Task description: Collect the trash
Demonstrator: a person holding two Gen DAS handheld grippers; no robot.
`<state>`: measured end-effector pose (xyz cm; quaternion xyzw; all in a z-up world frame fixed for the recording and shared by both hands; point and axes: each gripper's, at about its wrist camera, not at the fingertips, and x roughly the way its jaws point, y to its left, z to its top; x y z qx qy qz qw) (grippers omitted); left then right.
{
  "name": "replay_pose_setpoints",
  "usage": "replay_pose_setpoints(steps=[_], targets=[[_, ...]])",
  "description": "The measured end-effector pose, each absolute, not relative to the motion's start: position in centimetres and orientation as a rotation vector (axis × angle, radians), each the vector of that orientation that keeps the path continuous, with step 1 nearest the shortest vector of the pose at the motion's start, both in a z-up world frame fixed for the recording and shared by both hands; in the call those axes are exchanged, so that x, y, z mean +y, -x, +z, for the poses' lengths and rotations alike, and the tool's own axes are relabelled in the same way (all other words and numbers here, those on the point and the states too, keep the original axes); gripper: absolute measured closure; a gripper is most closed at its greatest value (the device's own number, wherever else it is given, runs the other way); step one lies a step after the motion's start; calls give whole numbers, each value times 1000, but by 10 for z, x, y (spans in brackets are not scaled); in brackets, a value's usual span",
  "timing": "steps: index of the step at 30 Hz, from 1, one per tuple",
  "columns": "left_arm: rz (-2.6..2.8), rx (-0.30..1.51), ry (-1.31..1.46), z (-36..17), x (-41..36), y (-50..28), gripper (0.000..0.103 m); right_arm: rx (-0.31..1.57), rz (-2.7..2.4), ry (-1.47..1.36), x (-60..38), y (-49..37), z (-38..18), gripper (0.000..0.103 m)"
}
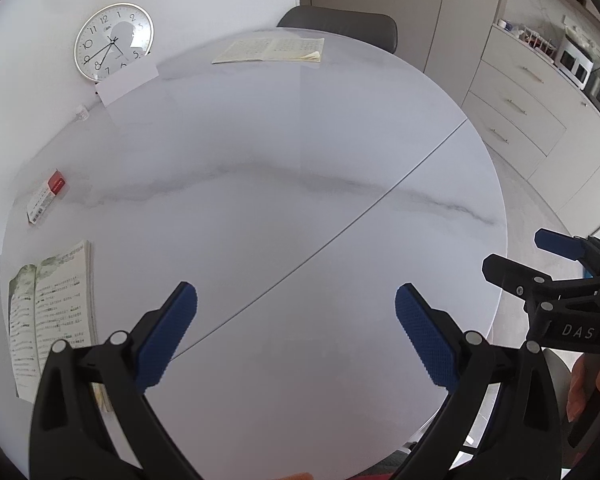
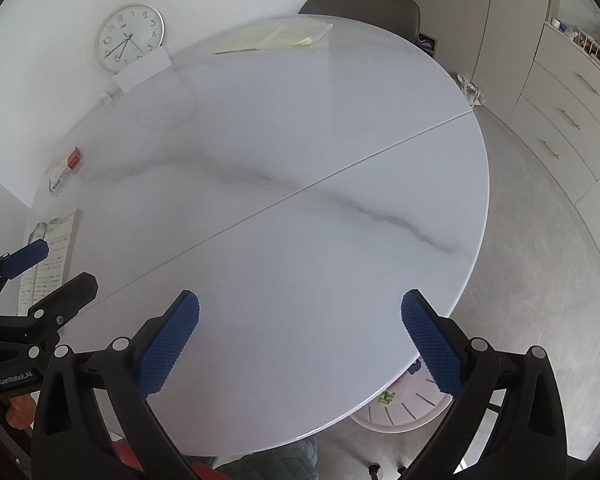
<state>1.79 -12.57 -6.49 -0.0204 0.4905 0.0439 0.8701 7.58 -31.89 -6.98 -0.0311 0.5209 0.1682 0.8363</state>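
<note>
A round white marble table (image 1: 284,140) (image 2: 300,128) fills both views. A small red and white box (image 1: 46,196) (image 2: 66,168) lies near its far left edge. A pink slatted bin (image 2: 400,408) with something green inside stands on the floor under the table's right front edge. My left gripper (image 1: 296,336) hangs open over the near part of the table, holding nothing. Over the table's front right my right gripper (image 2: 300,340) is open and holds nothing too. Each gripper shows at the edge of the other's view, the right gripper (image 1: 516,254) and the left gripper (image 2: 56,264).
An open book (image 1: 52,316) (image 2: 48,252) lies at the near left, an open notebook (image 1: 272,50) (image 2: 276,38) at the far edge. A wall clock (image 1: 114,42) (image 2: 130,38) leans behind a white card (image 1: 126,84). A grey chair (image 1: 340,24) stands beyond; drawers (image 1: 516,108) line the right.
</note>
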Motion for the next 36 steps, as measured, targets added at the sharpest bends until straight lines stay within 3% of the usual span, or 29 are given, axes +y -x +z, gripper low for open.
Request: replay_pose_setpoints(steps=[9,25,36], targets=[[124,897,62,-8,-91,-13,8,1031,338,73,-277,-82,-23,3],[203,590,49,149,-39,-39,8,598,267,48,-238,-99,165,2],[203,575,64,160,-44,-39,8,549,285,25,-230,-93,179,2]])
